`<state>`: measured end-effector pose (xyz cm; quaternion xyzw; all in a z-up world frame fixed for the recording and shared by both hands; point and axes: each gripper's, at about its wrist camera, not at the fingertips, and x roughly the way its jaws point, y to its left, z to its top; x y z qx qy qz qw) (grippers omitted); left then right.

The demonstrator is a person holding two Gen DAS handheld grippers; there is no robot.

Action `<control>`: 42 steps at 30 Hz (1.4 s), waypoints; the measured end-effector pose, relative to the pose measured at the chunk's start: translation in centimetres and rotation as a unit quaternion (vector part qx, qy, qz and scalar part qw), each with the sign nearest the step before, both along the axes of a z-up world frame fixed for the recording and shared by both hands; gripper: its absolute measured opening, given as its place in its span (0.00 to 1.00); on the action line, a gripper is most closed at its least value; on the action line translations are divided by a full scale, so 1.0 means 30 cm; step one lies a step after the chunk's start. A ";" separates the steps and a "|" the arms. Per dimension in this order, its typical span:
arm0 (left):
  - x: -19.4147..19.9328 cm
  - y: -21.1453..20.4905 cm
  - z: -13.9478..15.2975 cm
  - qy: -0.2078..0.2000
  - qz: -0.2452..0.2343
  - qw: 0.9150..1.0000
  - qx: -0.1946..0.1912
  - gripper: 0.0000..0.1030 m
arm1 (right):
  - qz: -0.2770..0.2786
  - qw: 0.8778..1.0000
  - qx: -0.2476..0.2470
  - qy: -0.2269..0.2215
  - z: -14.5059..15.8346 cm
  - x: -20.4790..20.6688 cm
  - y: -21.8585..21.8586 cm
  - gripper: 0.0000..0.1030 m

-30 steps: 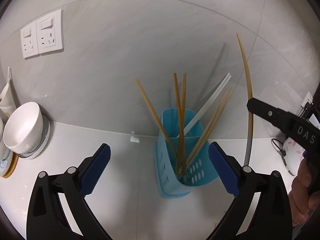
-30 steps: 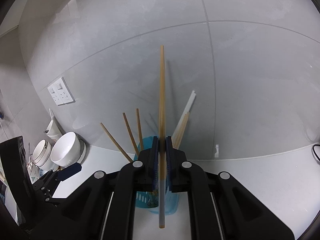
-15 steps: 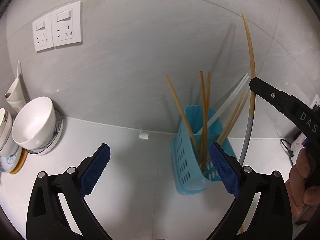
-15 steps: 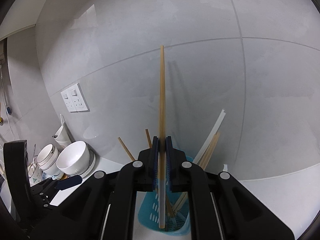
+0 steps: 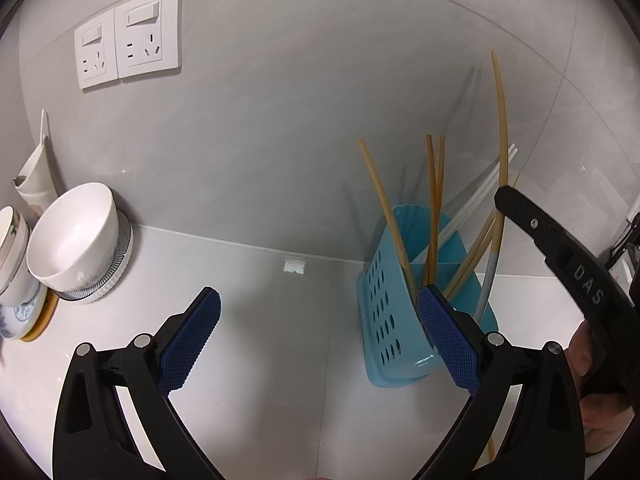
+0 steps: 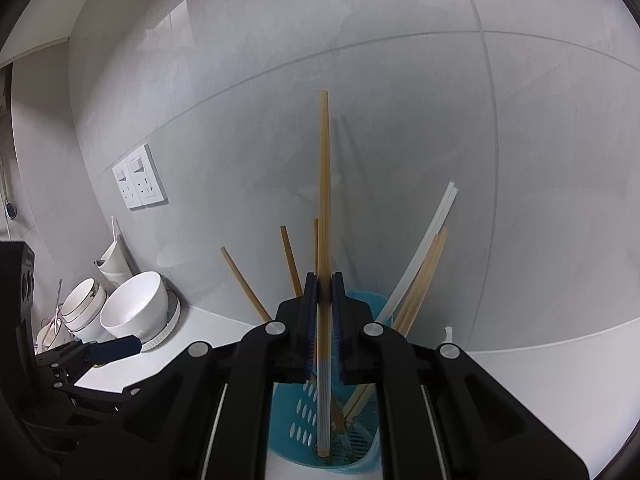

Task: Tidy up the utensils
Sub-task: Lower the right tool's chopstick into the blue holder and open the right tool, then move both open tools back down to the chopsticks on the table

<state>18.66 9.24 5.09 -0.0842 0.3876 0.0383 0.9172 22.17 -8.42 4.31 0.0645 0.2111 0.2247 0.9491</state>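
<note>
A blue perforated utensil holder [image 5: 384,308] stands on the white counter by the wall, with several wooden and two white chopsticks leaning in it. It also shows in the right wrist view [image 6: 304,420]. My right gripper [image 6: 325,320] is shut on a long wooden chopstick [image 6: 324,184] with a grey ribbed tip, held upright with the tip down inside the holder. The same chopstick [image 5: 501,128] shows in the left wrist view, pinched by the right gripper's finger [image 5: 560,248]. My left gripper [image 5: 320,336] is open and empty, left of and in front of the holder.
White bowls [image 5: 76,236] are stacked on plates at the counter's left [image 6: 136,308]. A double wall socket [image 5: 128,36] is on the grey tiled wall. A white hook holder [image 5: 36,172] hangs beside the bowls. Cables lie at the far right [image 5: 628,240].
The right gripper lowered the chopstick so its tip is now inside the blue holder. The left gripper drifted left, so the holder sits further right in its view; it stays open.
</note>
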 end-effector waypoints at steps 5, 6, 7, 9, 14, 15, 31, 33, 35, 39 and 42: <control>0.003 0.006 -0.005 0.001 0.000 1.000 -0.001 0.94 | -0.002 1.000 -0.005 0.012 -0.035 0.000 0.003 0.06; 0.004 0.007 -0.006 0.002 0.000 1.000 -0.001 0.94 | -0.002 1.000 -0.006 0.014 -0.040 -0.001 0.004 0.06; 0.005 0.008 -0.007 0.002 0.000 1.000 -0.001 0.94 | -0.001 1.000 -0.008 0.016 -0.048 -0.001 0.006 0.06; 0.006 0.008 -0.009 0.002 0.000 1.000 0.000 0.94 | -0.001 1.000 -0.013 0.020 -0.059 -0.002 0.008 0.06; 0.008 0.007 -0.009 0.002 -0.002 1.000 0.002 0.94 | -0.002 0.999 -0.024 0.029 -0.070 -0.011 0.008 0.07; 0.007 0.008 -0.008 0.002 -0.003 1.000 0.002 0.94 | -0.001 0.999 -0.027 0.034 -0.068 -0.013 0.007 0.08; -0.035 -0.024 0.031 -0.004 -0.015 1.000 0.001 0.94 | -0.030 0.994 -0.084 0.067 -0.024 -0.107 -0.105 0.72; -0.043 -0.034 0.035 -0.002 -0.020 1.000 -0.001 0.94 | -0.038 0.992 -0.096 0.074 -0.029 -0.122 -0.123 0.82; -0.057 -0.049 0.039 -0.003 -0.026 1.000 0.003 0.94 | -0.045 0.990 -0.107 0.080 -0.036 -0.137 -0.147 0.88; -0.083 -0.074 0.041 0.003 -0.032 0.999 0.000 0.94 | -0.061 0.986 -0.122 0.093 -0.058 -0.172 -0.210 0.92; -0.105 -0.096 0.033 0.011 -0.037 0.999 -0.002 0.94 | -0.075 0.984 -0.126 0.099 -0.072 -0.202 -0.254 0.92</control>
